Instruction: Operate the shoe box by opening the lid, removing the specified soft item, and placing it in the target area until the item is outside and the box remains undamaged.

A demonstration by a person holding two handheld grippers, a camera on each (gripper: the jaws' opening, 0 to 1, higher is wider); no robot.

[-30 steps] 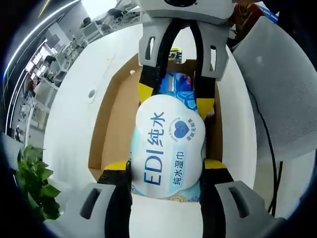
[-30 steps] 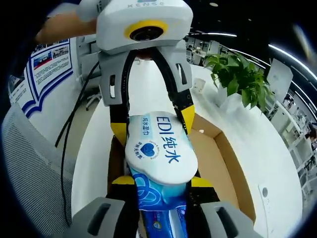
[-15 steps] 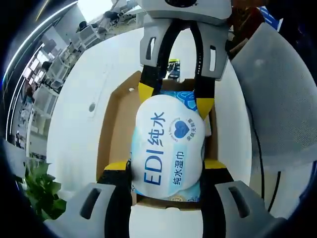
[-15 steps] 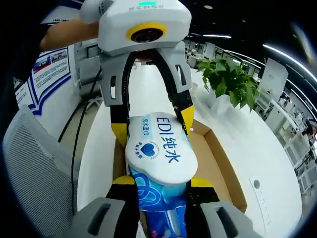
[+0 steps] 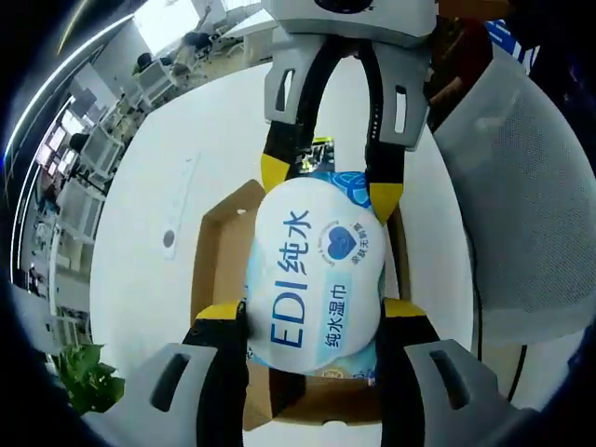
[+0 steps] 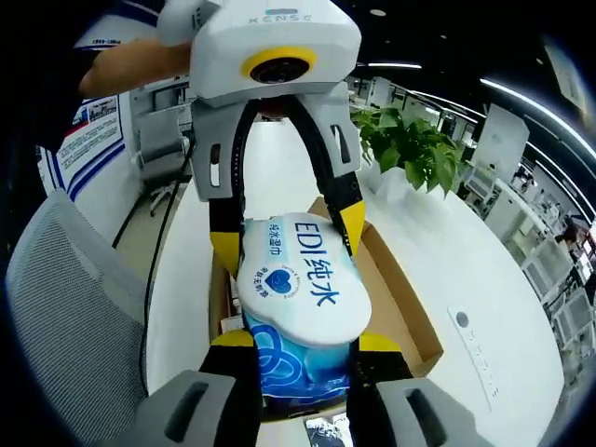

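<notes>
Both cameras look down from above the white bench (image 5: 140, 186), each along its own jaws rising from the frame's bottom. The 2 views face each other at close range: the wipes pack (image 5: 315, 277) sits centre frame in both, with the opposite gripper at top centre. Both share the open cardboard box (image 6: 396, 298) below the pack.

"EDI 纯水", "纯水湿巾" on wet-wipe pack (image 5: 315, 279) lid.
</notes>
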